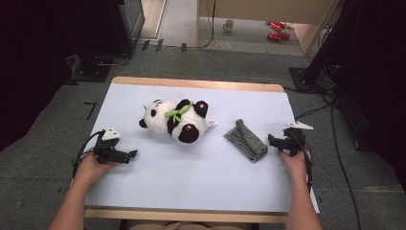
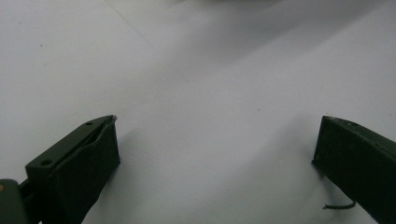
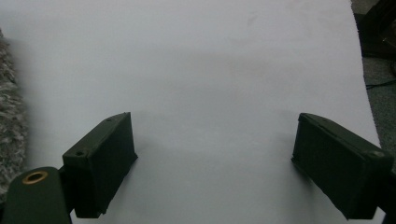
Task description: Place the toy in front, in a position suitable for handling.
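A black and white plush panda point(image 1: 176, 120) with a green bow lies on its side at the middle of the white table cover point(image 1: 191, 167). To its right lies a folded grey cloth point(image 1: 246, 139), whose fuzzy edge point(image 3: 9, 107) shows at the left of the right gripper view. My left gripper point(image 1: 132, 154) rests on the cover at the left, below and left of the panda, jaws wide apart over bare cover point(image 2: 215, 140). My right gripper point(image 1: 273, 140) sits at the right edge, just right of the cloth, also open with nothing between its jaws point(image 3: 215, 154).
The table stands on grey carpet point(image 1: 43, 143). Cables trail on the floor at the right point(image 1: 335, 143). Beyond the table's far edge, a mug point(image 1: 229, 25) and red cans point(image 1: 276, 29) lie on the floor. Dark equipment stands at both far corners.
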A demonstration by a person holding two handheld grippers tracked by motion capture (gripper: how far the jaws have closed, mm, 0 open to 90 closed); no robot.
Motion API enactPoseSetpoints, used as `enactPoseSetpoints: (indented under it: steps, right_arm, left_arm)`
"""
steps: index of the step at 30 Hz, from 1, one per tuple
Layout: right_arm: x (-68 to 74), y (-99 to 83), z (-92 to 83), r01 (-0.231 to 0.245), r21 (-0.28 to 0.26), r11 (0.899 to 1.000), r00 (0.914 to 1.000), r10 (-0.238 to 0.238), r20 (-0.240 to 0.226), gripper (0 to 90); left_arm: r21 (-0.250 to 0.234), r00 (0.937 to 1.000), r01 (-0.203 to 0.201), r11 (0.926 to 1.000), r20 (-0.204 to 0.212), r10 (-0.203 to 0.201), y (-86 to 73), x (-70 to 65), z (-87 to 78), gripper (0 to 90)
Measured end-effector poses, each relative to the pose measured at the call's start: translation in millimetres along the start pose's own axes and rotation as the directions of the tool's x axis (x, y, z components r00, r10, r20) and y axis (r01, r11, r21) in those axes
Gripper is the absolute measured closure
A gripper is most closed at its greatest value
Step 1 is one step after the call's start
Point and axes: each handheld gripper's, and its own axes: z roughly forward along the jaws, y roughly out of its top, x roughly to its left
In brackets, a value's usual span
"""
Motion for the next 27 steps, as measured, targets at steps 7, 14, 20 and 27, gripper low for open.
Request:
enactPoseSetpoints:
  steps: [7, 14, 20, 27]
  right_arm:
    - [-0.1, 0.0, 0.0, 0.0, 0.0, 1.0, 1.0, 0.0, 0.0, 12.3]
    - [-0.2, -0.2, 0.0, -0.001, -0.001, 1.0, 1.0, 0.001, -0.001, 12.3]
    - [0.0, -0.1, -0.1, 0.0, -0.001, 1.0, 1.0, 0.0, 0.001, 12.3]
    - [0.1, -0.1, -0.1, 0.0, -0.001, 1.0, 1.0, 0.0, 0.001, 12.3]
  left_arm:
    - [0.002, 1.0, 0.0, 1.0, 0.001, 0.0, 0.1, 0.1, -0.2, 0.0]
    - [0.002, 1.0, 0.004, 1.0, 0.0, -0.004, 0.6, -0.1, 0.2, 0.0]
    - [0.011, 0.9997, 0.018, 0.9998, -0.017, -0.018, 3.9, -0.8, 1.8, 0.0]
    - [0.033, 0.9962, 0.066, 0.9973, -0.059, -0.064, 9.1, -4.2, 2.0, 3.6]
